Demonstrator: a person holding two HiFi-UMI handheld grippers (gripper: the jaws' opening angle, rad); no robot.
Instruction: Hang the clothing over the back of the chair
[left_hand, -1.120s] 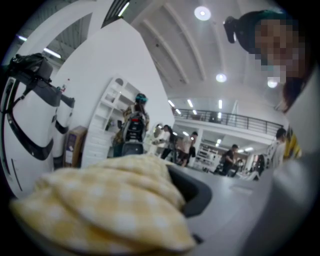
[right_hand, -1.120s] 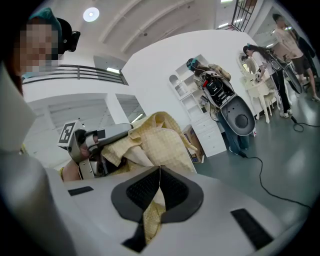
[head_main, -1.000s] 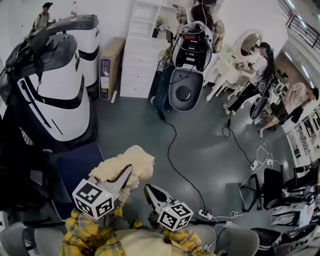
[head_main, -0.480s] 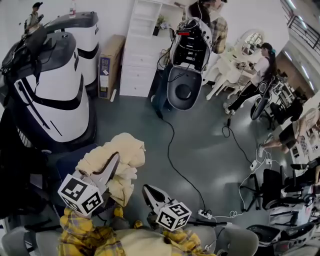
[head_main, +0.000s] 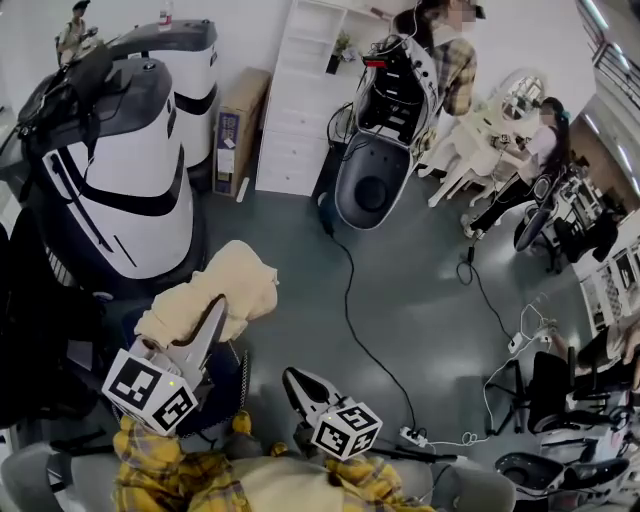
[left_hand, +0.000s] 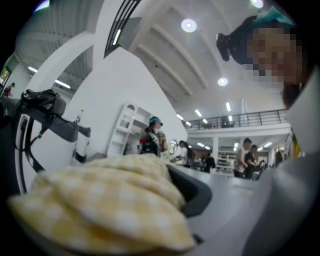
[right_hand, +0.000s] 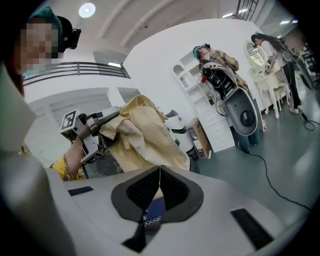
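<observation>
The left tongs (head_main: 212, 312) are closed on a pale yellow checked garment (head_main: 238, 276), pinching a fold of it. The cloth bunches over and past the tips and is held up off the floor, to the left of the scene's middle. In the left gripper view the same fabric fills the lower left, pressed against the dark pad of one jaw. The garment hangs above a dark blue chair (head_main: 222, 378), which sits just near of it and between the two tools. Whether the cloth touches the chair cannot be told. The right tongs (head_main: 297, 382) are closed with nothing in them. In the right gripper view their two black pads meet at the tip, with only a sliver of blue showing through lower down. They sit to the right of the chair, apart from the garment and pointing toward it. Yellow plaid sleeves (head_main: 150, 470) show at the near edge. Two large white and black machines (head_main: 120, 170) stand at far left, and a white shelf unit (head_main: 305, 100) stands at the far wall with a cardboard box (head_main: 238, 130) beside it. A black cable (head_main: 350, 300) runs across the grey floor (head_main: 430, 280).
</observation>
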